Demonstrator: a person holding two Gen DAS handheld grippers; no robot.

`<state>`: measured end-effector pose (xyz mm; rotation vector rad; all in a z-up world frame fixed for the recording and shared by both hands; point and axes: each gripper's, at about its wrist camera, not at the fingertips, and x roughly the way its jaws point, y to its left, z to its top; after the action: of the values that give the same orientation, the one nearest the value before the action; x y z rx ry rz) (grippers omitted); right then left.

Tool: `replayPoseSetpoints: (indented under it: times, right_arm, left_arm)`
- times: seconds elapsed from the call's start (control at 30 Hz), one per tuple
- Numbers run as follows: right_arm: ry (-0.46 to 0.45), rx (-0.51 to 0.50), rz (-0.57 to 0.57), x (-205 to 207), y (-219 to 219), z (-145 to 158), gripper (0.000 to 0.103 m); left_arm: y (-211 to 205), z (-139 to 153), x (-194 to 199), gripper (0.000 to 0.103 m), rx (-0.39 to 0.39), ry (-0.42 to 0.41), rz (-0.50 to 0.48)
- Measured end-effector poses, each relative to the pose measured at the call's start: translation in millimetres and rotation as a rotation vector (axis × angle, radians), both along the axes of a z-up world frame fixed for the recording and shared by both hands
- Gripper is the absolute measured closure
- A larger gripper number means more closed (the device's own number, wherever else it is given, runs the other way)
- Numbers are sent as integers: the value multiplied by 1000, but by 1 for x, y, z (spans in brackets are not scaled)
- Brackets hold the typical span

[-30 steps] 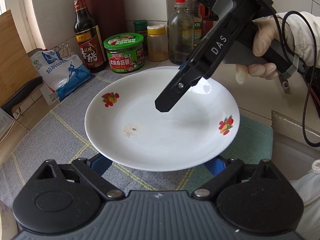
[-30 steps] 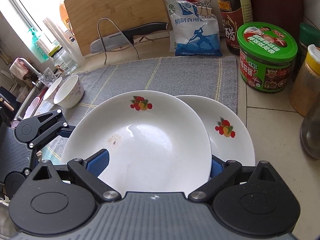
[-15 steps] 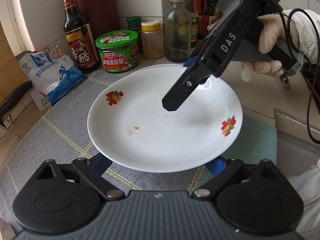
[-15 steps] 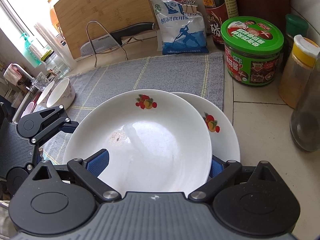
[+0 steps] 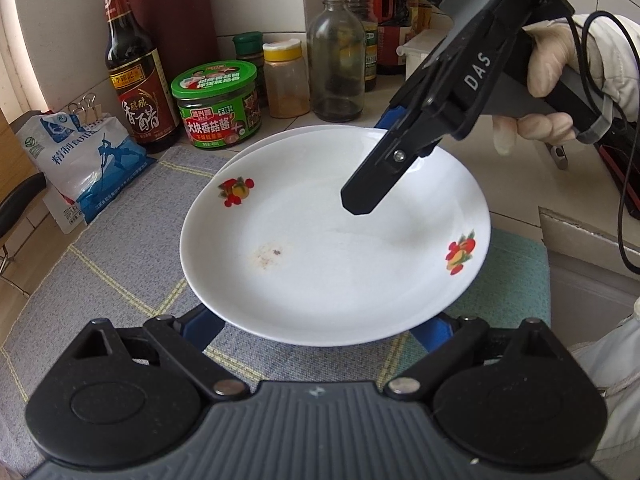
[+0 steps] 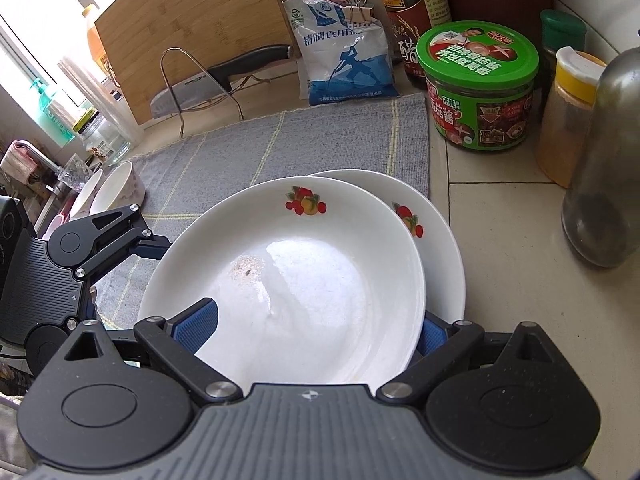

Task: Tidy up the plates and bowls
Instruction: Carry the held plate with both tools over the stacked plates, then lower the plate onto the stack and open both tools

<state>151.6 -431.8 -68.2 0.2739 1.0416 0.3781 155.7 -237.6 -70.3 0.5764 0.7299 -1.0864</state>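
Observation:
A white plate with fruit prints (image 5: 332, 256) (image 6: 304, 280) is carried between my two grippers, above the grey mat. My left gripper (image 5: 320, 330) (image 6: 152, 246) stands wide with its blue pads at the plate's near rim, under it. My right gripper (image 6: 316, 326) (image 5: 384, 128) stands wide too, one finger (image 5: 380, 176) over the plate's far rim and a blue pad below. A second matching plate (image 6: 444, 236) (image 5: 256, 146) lies on the counter, partly under the carried one. Two white bowls (image 6: 116, 188) sit at the mat's left end.
Behind the plates stand a green-lidded sauce jar (image 6: 476, 84), a vinegar bottle (image 5: 136, 80), a yellow-capped spice jar (image 5: 286, 78), a glass bottle (image 5: 338, 48) and a salt bag (image 6: 346, 56). A cutting board (image 6: 192, 20) and a knife on a wire rack (image 6: 216, 80) are far left.
Both grippers have carried the plate toward the jars, so it now covers more of the second plate. The grip on the plate looks the same.

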Motion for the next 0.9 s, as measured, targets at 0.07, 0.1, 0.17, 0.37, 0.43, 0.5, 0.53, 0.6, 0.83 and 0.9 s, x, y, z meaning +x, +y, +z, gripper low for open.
replayPoseSetpoints:
  times: [0.07, 0.1, 0.17, 0.37, 0.43, 0.5, 0.53, 0.6, 0.83, 0.9]
  right_arm:
    - [1, 1, -9, -2, -1, 1, 2]
    - [2, 1, -12, -4, -1, 1, 2]
    - [5, -3, -20, -6, -1, 2, 2]
    - [-3, -11, -42, -14, -1, 7, 1]
    - [-6, -20, -45, -16, 0, 8, 1]
    - [-5, -24, -52, -18, 1, 10, 1]
    - [-4, -23, -58, -18, 1, 11, 0]
    - [-6, -23, -64, -19, 0, 12, 0]
    - [-8, -32, -93, -22, -1, 15, 0]
    - [-10, -41, -96, -23, 0, 17, 0]
  left_arm:
    - [0, 0, 0, 6, -2, -1, -5]
    - [0, -1, 0, 6, -3, 0, -8]
    - [0, -1, 0, 6, -5, -1, -12]
    - [1, -1, -1, 6, -11, -2, -18]
    - [1, -2, 0, 6, -13, -1, -17]
    - [1, -2, 0, 6, -15, 5, -12]
    - [2, -2, 1, 6, -17, 8, -10]
    - [2, -2, 1, 6, -19, 11, -7]
    - [3, 2, 0, 6, -38, 12, 3]
    - [4, 3, 0, 6, -43, 11, 9]
